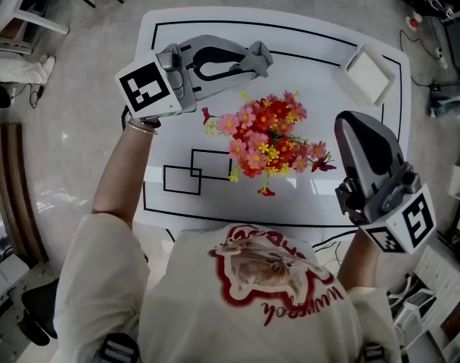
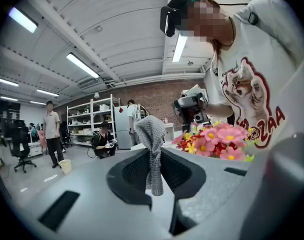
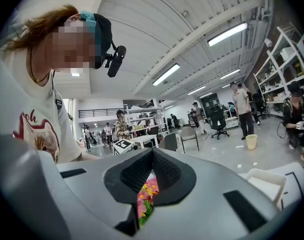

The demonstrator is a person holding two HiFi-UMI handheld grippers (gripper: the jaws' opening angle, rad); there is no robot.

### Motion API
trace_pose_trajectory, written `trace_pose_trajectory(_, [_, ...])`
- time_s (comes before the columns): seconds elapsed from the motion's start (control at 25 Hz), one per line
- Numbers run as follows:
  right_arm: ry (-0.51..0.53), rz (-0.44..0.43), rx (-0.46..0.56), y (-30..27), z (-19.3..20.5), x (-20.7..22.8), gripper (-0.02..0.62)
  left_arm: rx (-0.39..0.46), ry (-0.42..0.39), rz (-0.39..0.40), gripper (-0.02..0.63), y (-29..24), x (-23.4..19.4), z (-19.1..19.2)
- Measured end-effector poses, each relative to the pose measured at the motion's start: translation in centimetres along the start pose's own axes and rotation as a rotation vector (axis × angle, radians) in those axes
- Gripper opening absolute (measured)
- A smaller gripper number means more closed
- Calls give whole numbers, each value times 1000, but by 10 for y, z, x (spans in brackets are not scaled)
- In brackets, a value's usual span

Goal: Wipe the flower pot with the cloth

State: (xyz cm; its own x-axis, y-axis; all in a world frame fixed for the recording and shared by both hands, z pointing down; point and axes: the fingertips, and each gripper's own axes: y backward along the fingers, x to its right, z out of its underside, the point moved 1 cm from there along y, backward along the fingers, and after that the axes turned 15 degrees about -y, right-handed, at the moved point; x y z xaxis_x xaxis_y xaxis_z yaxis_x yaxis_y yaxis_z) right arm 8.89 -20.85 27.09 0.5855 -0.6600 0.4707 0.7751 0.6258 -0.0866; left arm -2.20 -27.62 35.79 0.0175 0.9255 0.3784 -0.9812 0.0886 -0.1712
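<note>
You had cloth (image 2: 152,129) clamped in left hand-held gripper (image 2: 153,153), right hand-held gripper (image 3: 151,156) shut, empty, beside flowers (image 1: 268,138); approach step; next needed cloth brought low to pot hidden under blooms

No view showed the flower pot: the flowers (image 1: 269,141) covered it from above. In the head view the cloth (image 2: 152,144) was mostly hidden behind the left gripper (image 2: 153,156), with only a grey tuft showing at the tip. The right gripper (image 3: 152,154) hid its own fingers under its housing there. The right gripper view gave only a sliver of the flowers. The white tray (image 3: 266,183) was partly blocked by the gripper body. The person's shirt (image 1: 237,301) hid the near edge of the table (image 1: 313,199).
</note>
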Motion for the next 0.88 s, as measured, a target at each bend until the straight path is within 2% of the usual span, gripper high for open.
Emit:
trace_pose_trajectory(0.16, [-17, 16, -2, 0, 4, 9, 0, -14, -4, 50, 55, -12, 5, 18])
trace_pose_trajectory(0.52, [-38, 49, -3, 1, 6, 24, 0, -24, 39, 237, 55, -40, 36, 46])
trace_pose_trajectory(0.72, [-76, 64, -3, 3, 10, 33, 0, -4, 53, 291, 55, -47, 42, 52])
trace_pose_trajectory(0.88, [-90, 68, -4, 2, 13, 37, 0, -73, 1, 359, 55, -53, 54, 68])
